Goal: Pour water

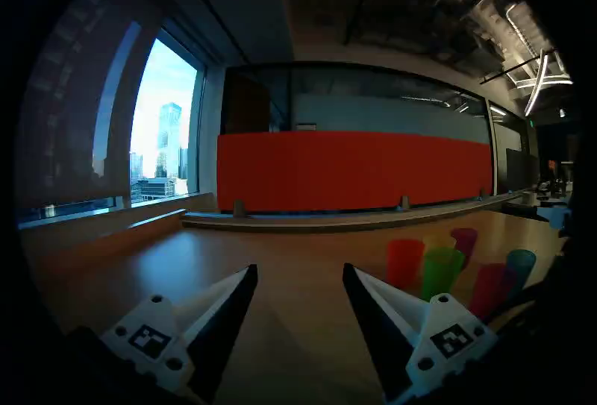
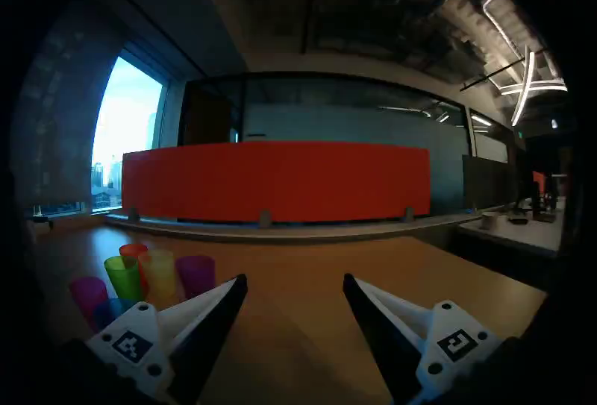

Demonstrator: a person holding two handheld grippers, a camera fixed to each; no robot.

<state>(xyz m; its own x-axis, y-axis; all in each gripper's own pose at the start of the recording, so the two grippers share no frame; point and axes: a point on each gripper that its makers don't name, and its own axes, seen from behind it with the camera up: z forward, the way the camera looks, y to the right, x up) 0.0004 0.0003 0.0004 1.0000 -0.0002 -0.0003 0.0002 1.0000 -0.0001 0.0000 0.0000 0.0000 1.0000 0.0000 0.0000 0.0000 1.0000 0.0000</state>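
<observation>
Left hand-held gripper (image 1: 300,268) gaping, cups (image 1: 440,271), skyline window (image 1: 160,144)

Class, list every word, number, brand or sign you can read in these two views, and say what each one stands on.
No readable words or numbers in either view.
On the left claw: a square black-and-white marker, a pattern and not text.
On the right claw: the same kind of pattern.
On the coloured cups: no print that I can make out.
On the red panel: blank.
</observation>
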